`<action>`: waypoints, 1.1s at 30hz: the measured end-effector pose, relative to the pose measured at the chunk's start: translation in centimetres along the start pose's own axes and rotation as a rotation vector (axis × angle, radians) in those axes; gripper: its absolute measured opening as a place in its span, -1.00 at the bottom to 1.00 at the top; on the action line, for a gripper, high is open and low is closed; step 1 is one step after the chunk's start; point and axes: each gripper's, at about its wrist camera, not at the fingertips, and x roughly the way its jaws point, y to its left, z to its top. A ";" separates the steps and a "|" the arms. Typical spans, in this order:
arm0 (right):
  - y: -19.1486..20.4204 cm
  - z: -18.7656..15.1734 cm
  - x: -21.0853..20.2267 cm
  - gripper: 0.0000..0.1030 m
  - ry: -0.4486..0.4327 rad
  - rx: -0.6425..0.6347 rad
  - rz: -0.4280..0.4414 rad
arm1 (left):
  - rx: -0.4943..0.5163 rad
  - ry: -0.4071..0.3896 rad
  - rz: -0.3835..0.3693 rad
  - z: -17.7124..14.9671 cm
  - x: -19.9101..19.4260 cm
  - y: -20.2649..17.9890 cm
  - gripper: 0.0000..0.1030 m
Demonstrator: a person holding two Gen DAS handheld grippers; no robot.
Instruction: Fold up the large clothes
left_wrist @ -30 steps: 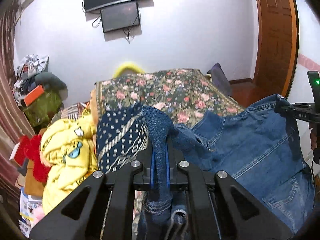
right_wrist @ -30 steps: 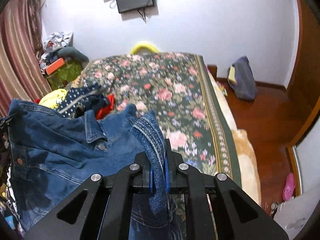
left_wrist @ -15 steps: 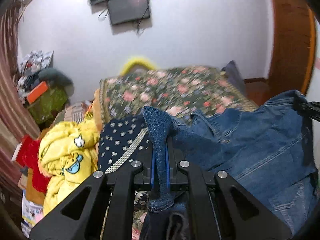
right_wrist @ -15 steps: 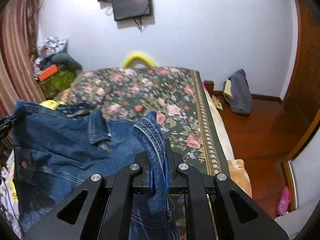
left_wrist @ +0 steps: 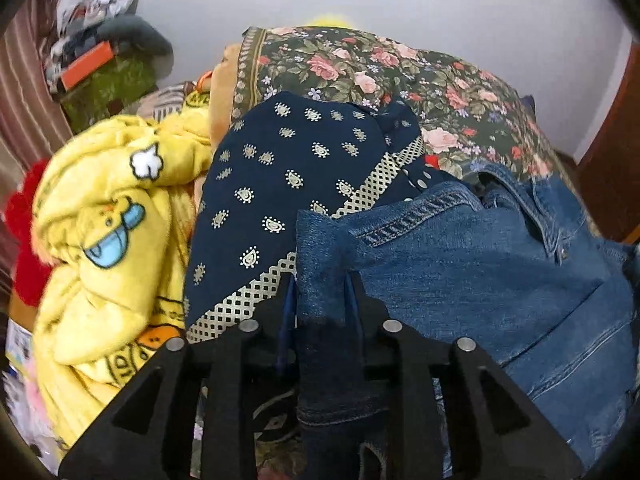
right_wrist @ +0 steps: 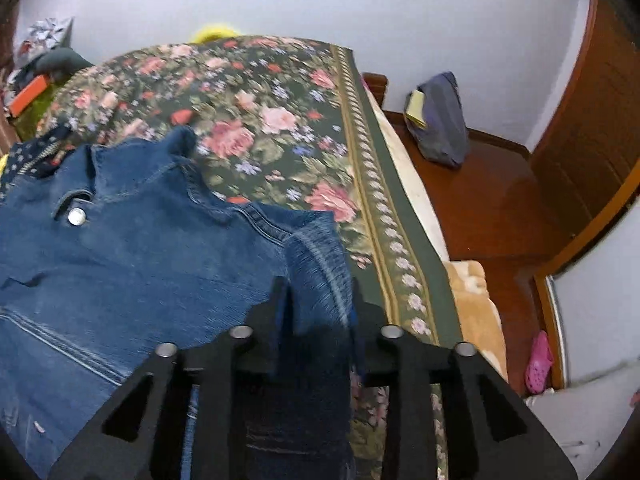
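Observation:
A blue denim jacket (left_wrist: 488, 264) lies spread over the near part of the floral bed cover (left_wrist: 400, 76), collar toward the far side. My left gripper (left_wrist: 320, 280) stands around a fold of denim at the jacket's left shoulder, jaws parted a little wider than the cloth. In the right wrist view the jacket (right_wrist: 128, 256) fills the left half, with a metal button near the collar. My right gripper (right_wrist: 320, 284) stands around a denim fold at the right shoulder, jaws likewise slightly parted.
A navy patterned garment (left_wrist: 288, 184) and a yellow cartoon blanket (left_wrist: 108, 232) lie left of the jacket. A clutter pile (left_wrist: 100, 60) stands at the far left wall. Right of the bed are wooden floor (right_wrist: 492, 208), a grey bag (right_wrist: 440, 120) and a door (right_wrist: 592, 112).
Both grippers have tipped forward and down, laying the lifted jacket onto the bed. The jaws have parted a little around the denim folds they were clamping.

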 end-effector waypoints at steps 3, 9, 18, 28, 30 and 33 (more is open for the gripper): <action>0.2 -0.2 -1.6 0.02 -0.016 -0.009 -0.021 | 0.047 -0.007 0.051 -0.1 -1.1 -0.8 -0.08; 1.4 -0.6 -6.1 0.48 -0.082 -0.059 -0.020 | 0.078 -0.033 0.035 -0.8 -4.6 -0.8 0.16; 2.9 -2.8 -14.4 0.69 -0.174 -0.113 0.025 | 0.093 -0.105 -0.016 -3.1 -12.8 0.8 0.61; 4.4 -7.0 -18.6 0.70 -0.192 -0.168 0.058 | 0.104 -0.107 -0.034 -7.8 -18.0 3.4 0.69; 4.5 -7.9 -19.0 0.70 -0.187 -0.169 0.062 | 0.100 -0.085 -0.056 -9.1 -18.2 4.1 0.70; 4.4 -9.7 -19.1 0.70 -0.162 -0.161 0.090 | 0.101 -0.034 -0.096 -11.1 -17.8 4.7 0.70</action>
